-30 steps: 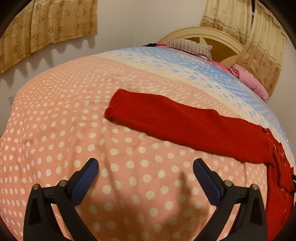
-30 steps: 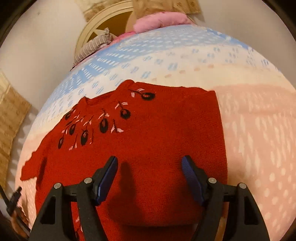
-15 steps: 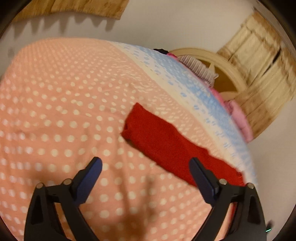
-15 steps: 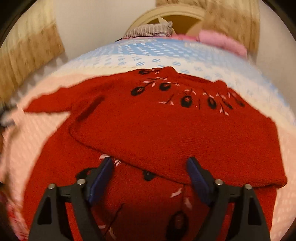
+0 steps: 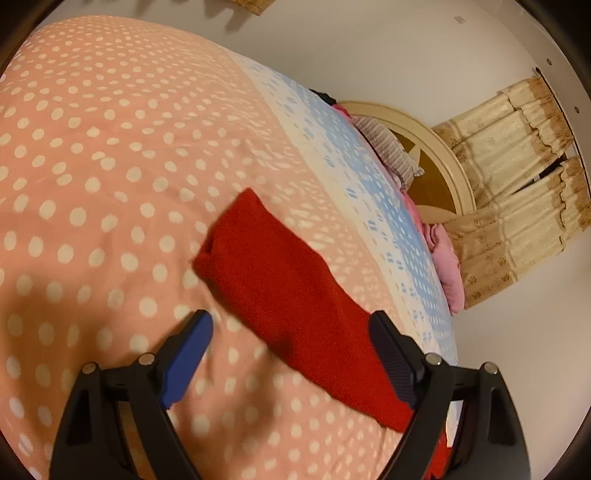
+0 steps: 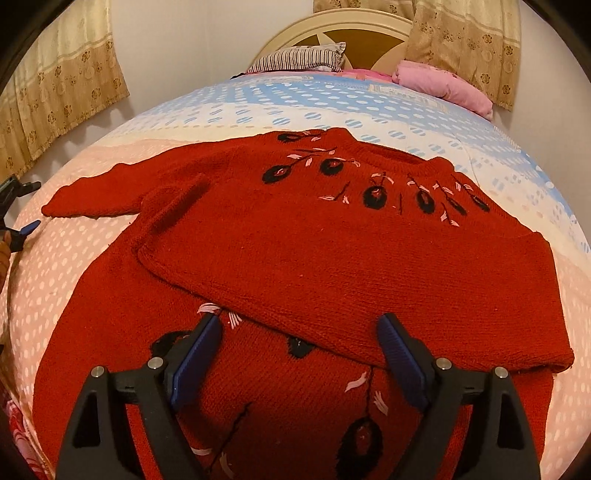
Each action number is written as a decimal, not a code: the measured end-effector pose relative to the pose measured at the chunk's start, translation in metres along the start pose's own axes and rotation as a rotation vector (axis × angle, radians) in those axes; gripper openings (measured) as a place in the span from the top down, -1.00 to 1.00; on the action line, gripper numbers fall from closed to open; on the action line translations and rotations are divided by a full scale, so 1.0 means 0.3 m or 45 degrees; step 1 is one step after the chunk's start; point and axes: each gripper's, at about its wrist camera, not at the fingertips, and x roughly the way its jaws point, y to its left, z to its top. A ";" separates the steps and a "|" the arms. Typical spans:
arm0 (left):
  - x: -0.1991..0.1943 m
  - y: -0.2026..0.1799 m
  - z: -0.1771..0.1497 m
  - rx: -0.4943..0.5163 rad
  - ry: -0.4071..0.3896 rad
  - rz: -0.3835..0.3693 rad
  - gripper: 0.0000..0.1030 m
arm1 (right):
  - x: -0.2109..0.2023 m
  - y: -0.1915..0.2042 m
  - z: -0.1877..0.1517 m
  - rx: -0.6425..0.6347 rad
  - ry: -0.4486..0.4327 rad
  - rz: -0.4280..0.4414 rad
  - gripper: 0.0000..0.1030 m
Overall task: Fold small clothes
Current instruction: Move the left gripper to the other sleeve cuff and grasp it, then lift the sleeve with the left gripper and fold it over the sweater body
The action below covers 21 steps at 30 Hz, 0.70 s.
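Set on a bed under a pink quilt with white dots [image 5: 92,147], banded blue and white toward the head.

Nearest in the right wrist view: the right gripper [image 6: 299,325], spread wide and opening further, pinching nothing, hovering over the red knitted sweater with black and pink embroidered flowers [image 6: 332,258]; only knit and a folded edge below the gap. Sweater flat on the quilt, one side already turned over the body.

Nearest in the left wrist view: the left gripper [image 5: 290,325], wide but closing, pads clear of cloth; the long red knitted sleeve [image 5: 280,280] running slantwise between the fingers and out across the quilt, cuff far from the body.

Probably next: bringing that sleeve in. Best done thus: settle the left gripper lower near the cuff; close on both layers of knit, not the quilt; lift only enough to clear; carry across and lay straight along the body, parallel to the fold already made; keep the right gripper ready to pin the shoulder against dragging; smooth before letting go.

Farther back: a striped grey pillow [image 6: 299,57], a pink bundle [image 6: 443,86], a cream round headboard [image 6: 332,29], tan flowered curtains [image 6: 55,92].

Against a second ago: left view rolled, sleeve formerly level and well ahead, now slanting under the fingers, fingers a little narrower; right view swung round to face the headboard, fingers wider.
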 end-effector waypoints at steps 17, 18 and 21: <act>0.093 -0.005 0.055 0.073 -0.069 0.045 0.62 | -0.008 0.006 -0.013 -0.001 -0.007 -0.013 -0.73; 0.099 0.003 0.056 0.063 -0.047 0.046 0.75 | -0.009 0.005 -0.013 -0.001 -0.008 -0.013 -0.73; 0.090 0.012 0.055 0.067 -0.037 0.034 0.81 | -0.009 0.005 -0.013 0.001 -0.010 -0.012 -0.73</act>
